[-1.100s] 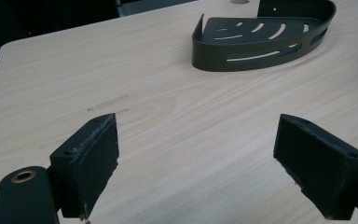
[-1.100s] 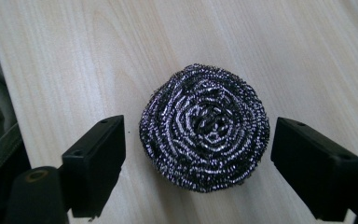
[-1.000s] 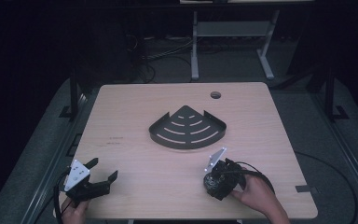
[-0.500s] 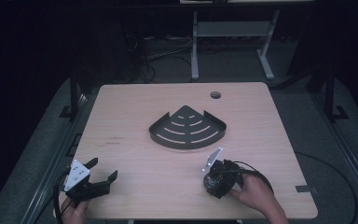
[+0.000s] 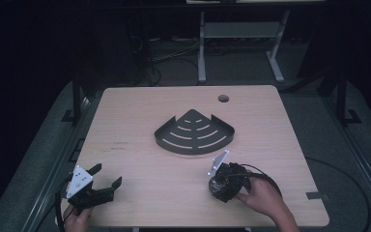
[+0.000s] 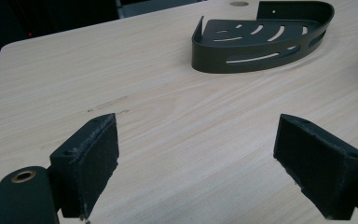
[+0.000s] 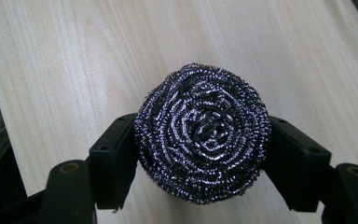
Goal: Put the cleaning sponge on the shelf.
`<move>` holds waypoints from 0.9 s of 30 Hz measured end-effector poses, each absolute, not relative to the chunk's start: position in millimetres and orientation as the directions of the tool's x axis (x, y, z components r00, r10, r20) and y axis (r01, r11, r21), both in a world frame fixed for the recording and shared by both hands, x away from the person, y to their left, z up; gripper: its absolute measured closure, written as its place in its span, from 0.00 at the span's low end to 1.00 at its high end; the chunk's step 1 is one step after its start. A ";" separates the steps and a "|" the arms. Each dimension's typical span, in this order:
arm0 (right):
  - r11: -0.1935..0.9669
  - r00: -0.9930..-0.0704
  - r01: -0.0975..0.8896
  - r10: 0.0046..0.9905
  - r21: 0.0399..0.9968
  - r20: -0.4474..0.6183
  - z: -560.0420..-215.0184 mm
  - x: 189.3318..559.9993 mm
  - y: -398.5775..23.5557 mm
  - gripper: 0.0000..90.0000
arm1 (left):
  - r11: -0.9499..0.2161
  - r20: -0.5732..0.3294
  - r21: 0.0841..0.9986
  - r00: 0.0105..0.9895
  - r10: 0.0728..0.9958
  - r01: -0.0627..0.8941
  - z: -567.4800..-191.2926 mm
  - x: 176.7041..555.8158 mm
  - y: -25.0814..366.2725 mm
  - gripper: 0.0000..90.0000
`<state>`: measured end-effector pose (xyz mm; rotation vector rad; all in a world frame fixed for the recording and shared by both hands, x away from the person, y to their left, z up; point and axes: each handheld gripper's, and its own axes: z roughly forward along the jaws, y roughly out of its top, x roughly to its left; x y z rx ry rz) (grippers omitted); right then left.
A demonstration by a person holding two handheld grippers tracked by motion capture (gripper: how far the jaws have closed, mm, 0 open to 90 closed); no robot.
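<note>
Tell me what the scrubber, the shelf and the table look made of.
Scrubber: coiled metal wire, probably steel; shiny strands glint in a spiral. Shelf: likely thin sheet metal with a matte dark coating; thin bent walls, cut slots, could be plastic. Table: pale wood grain, smooth, probably laminate. The right gripper clamps the scrubber.

A light wood-grain table [image 5: 125,121] with rounded corners stands in a dim room, a round cable hole [image 5: 223,98] near its far edge. Grey carpet [image 5: 38,159] covers the floor around it. Beyond the far edge, the white legs of a second desk [image 5: 202,48] rise into darkness, with cables [image 5: 159,60] lying tangled on the floor beside them. Black frame posts [image 5: 76,94] flank the table's sides.
</note>
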<state>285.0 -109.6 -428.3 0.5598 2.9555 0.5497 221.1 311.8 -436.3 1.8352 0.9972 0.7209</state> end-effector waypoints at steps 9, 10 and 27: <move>0.849 -0.926 0.343 0.377 0.402 -0.006 -415.2 295.8 -109.5 0.34 | -0.269 0.072 0.903 0.501 0.863 0.335 -436.3 221.4 312.1 0.15; 0.848 -0.925 0.345 0.379 0.403 -0.007 -413.4 297.8 -109.6 0.34 | -0.269 0.071 0.903 0.500 0.863 0.335 -436.3 221.4 312.1 0.15; 0.849 -0.925 0.357 0.380 0.390 0.018 -397.5 328.0 -102.8 0.34 | -0.265 0.066 0.905 0.505 0.861 0.334 -435.8 221.0 310.7 0.15</move>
